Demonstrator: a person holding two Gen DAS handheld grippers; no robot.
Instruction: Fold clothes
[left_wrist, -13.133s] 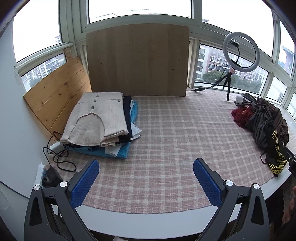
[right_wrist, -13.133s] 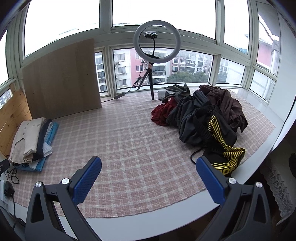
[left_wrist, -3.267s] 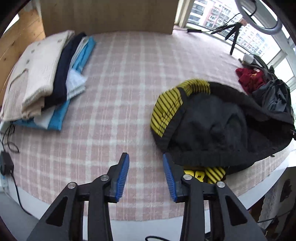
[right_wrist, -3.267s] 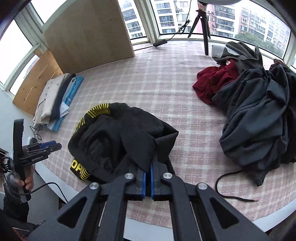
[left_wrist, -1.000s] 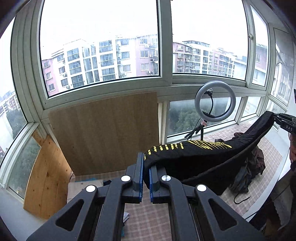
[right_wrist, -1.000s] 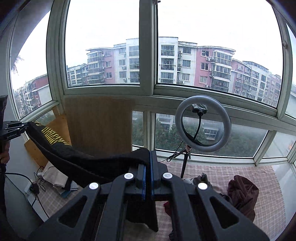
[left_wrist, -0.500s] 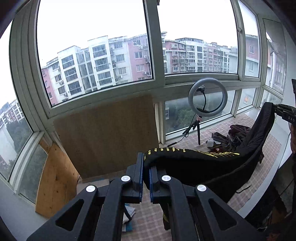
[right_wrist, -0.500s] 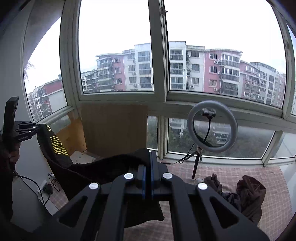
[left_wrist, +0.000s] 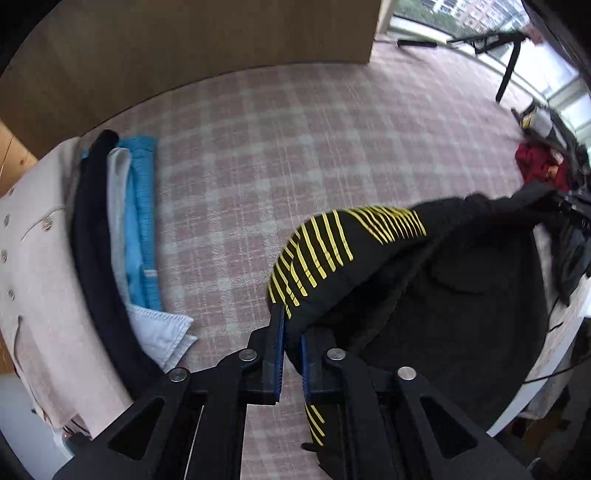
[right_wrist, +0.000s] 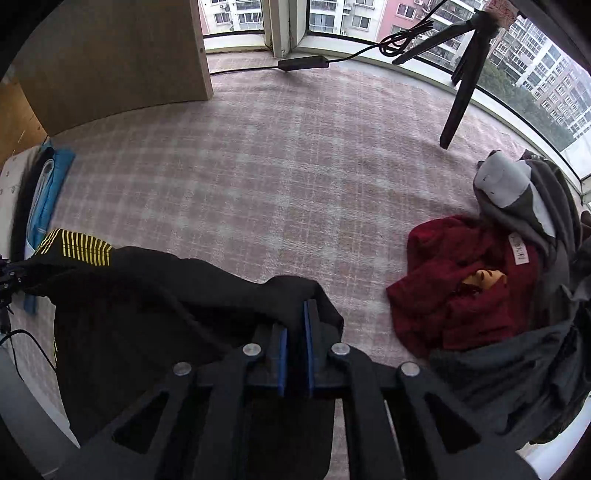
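Two claws, one black garment.
Left claw (left_wrist: 291, 339) and right claw (right_wrist: 294, 345), jaws easing apart, apparently still pinch the yellow-striped black garment (left_wrist: 424, 295) over the checked bench (right_wrist: 277, 166), lower frame.

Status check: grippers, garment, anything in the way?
Left gripper and right gripper opening, black garment between each. Cloth ahead bare.

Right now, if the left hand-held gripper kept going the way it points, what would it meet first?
The black garment with yellow stripes, already between the opening jaws of the left hand-held gripper; just beyond it probably lies the checked cloth, though depth is unclear.
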